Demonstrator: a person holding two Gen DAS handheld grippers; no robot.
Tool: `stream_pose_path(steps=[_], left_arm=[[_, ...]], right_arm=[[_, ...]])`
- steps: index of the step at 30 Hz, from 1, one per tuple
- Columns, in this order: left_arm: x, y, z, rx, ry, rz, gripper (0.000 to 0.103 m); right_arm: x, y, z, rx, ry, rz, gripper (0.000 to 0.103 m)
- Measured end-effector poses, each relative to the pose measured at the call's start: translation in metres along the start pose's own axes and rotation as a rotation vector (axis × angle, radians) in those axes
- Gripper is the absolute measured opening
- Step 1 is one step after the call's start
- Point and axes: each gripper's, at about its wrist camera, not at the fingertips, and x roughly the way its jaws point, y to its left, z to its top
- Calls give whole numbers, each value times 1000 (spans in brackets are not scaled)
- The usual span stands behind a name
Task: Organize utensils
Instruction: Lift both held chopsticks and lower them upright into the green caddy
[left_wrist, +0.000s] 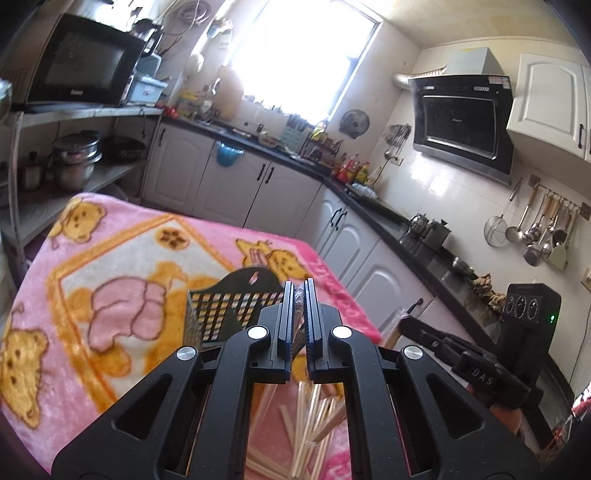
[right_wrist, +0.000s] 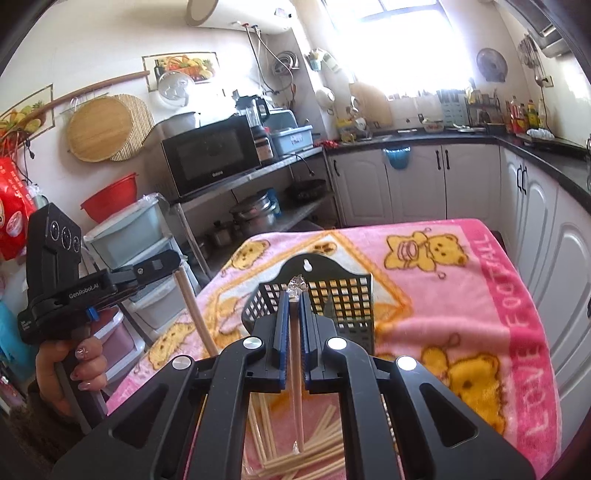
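1. We hold one wrapped chopstick pair in each hand. The right hand-held gripper (right_wrist: 294, 295) is closed almost fully on a thin chopstick (right_wrist: 296, 387) in clear wrapper; the stick runs between the pads, and a crumpled wrapper end shows at the fingertips.
2. The left hand-held gripper (left_wrist: 299, 291) is also nearly closed. In its own view only a bit of clear wrapper shows between the pads. In the right wrist view, at 9 o'clock, a pale stick (right_wrist: 195, 314) hangs down from its tip (right_wrist: 173, 264), so we judge it grips that stick near the top.
3. We judge these sticks to be very light and stiff, but thin, and the plastic wrapper is slippery. A grip near the middle would stop them swinging; held at one end, the stick may tilt or slide out.
4. The rest of the chopsticks (right_wrist: 317, 443) lie in a loose pile on the pink blanket (right_wrist: 480, 295) that covers the bench, at 6 o'clock under both grippers. Some cross each other.
5. The black utensil basket (right_wrist: 332, 295) stands on the blanket at 12 o'clock, just beyond the fingertips. Its walls are a grid with a hanging tab on top. We see nothing sticking out of it; its floor is hidden from us.
6. We judge that the sticks should go in upright through the open top.
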Motion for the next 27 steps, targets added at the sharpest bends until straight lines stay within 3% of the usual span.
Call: stream_pose_path(steps=[8,17,27], left_arm=[[-1,-14,31,44,-64,-1,3],[4,-24,66,80,-119,18,3],[9,-36,93,150,-217,85,3]], right_arm=[[-3,5,23,-28,-72,-21,6],[-14,7,64,-38,-209,-31,6],[-15,8,100,-74,-329,-70,6]])
